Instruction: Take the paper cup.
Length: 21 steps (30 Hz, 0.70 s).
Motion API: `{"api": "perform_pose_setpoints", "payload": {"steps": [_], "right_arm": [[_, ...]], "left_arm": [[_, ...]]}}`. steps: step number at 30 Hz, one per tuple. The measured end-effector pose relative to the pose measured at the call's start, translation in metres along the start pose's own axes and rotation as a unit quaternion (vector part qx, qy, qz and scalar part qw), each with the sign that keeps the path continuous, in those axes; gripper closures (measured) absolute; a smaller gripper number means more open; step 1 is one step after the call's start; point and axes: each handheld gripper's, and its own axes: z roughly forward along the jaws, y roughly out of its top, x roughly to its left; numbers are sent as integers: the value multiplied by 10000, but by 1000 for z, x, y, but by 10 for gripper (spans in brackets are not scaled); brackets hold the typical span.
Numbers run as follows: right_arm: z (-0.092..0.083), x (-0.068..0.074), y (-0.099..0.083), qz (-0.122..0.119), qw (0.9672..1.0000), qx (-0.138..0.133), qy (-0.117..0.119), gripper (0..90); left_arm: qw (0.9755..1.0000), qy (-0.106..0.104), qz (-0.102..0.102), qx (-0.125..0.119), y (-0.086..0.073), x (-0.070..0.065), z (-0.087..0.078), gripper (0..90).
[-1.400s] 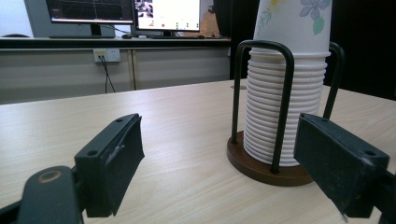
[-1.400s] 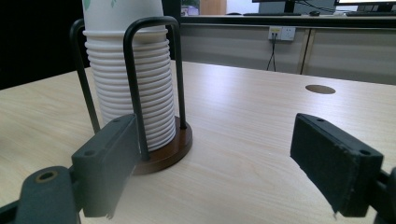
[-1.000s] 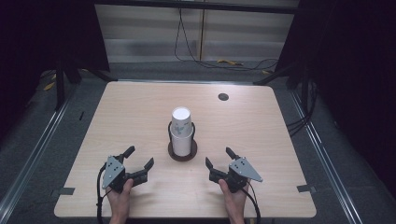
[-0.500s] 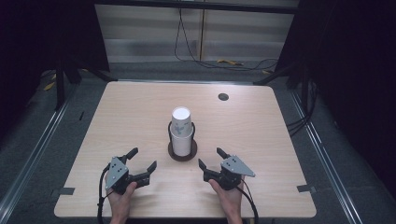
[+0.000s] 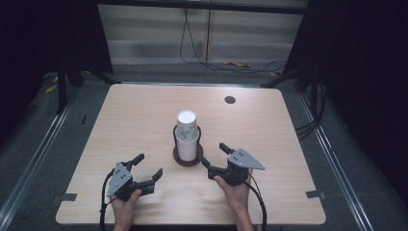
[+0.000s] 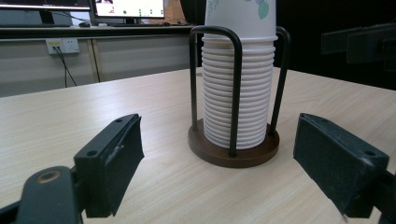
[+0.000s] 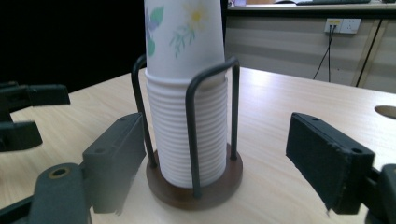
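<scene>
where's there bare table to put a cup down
Bare wood lies between the cup stack in its wire holder and the far edge near the round hole. Crowded between left gripper, right gripper and holder.

The stack of paper cups (image 5: 186, 137) stands upright ahead of me, near the middle of the tabletop (image 5: 144, 115). The cups are white and nested tightly, their rims forming a ribbed column. The top cup (image 7: 184, 32) rises above the rest and bears a printed flower and green leaves. The stack sits in a holder (image 7: 194, 186) with a round dark brown base and two black wire hoops rising around it.
</scene>
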Motion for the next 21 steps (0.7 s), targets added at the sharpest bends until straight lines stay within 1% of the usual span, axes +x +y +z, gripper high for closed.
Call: {"api": "perform_pose_setpoints", "payload": {"steps": [1, 3, 4, 9, 10, 12, 14, 15, 17, 19, 20, 21], "right_arm": [[2, -1, 7, -15, 10000, -36, 56, 187], [3, -1, 9, -18, 10000, -35, 66, 185], [5, 0, 15, -62, 9999, -52, 118, 184], [11, 1, 29, -197, 9995, -20, 264, 174], [11, 1, 29, -197, 9995, -20, 264, 174], [14, 1, 35, -187, 9993, 21, 338, 171], [16, 1, 39, -167, 9991, -17, 402, 171], [18, 2, 44, -209, 9988, -2, 433, 171], [19, 2, 46, -206, 9988, -2, 454, 171], [23, 2, 50, -156, 9986, -28, 498, 171], [27, 2, 55, -166, 9984, -28, 533, 171], [27, 2, 55, -166, 9984, -28, 533, 171]], "left_arm": [[10000, 0, 0, -1, 0, 0, 0, 156], [10000, -8, -9, -2, 0, 0, 0, 156], [10000, -22, 22, -7, 0, 0, 0, 156], [9999, -74, 71, -27, 0, -1, -1, 156], [9999, -74, 71, -27, 0, -1, -1, 156], [9999, -90, 51, -40, 0, -1, -1, 156], [9999, -93, 50, -39, 0, -1, -1, 156], [9999, -99, 44, -39, 0, 0, -1, 156], [9999, -100, 46, -39, 0, 0, -1, 156], [9999, -106, 55, -34, 0, 0, -1, 156], [9999, -108, 49, -37, 0, 0, -1, 156], [9999, -110, 47, -38, 0, 0, -1, 156]]}}
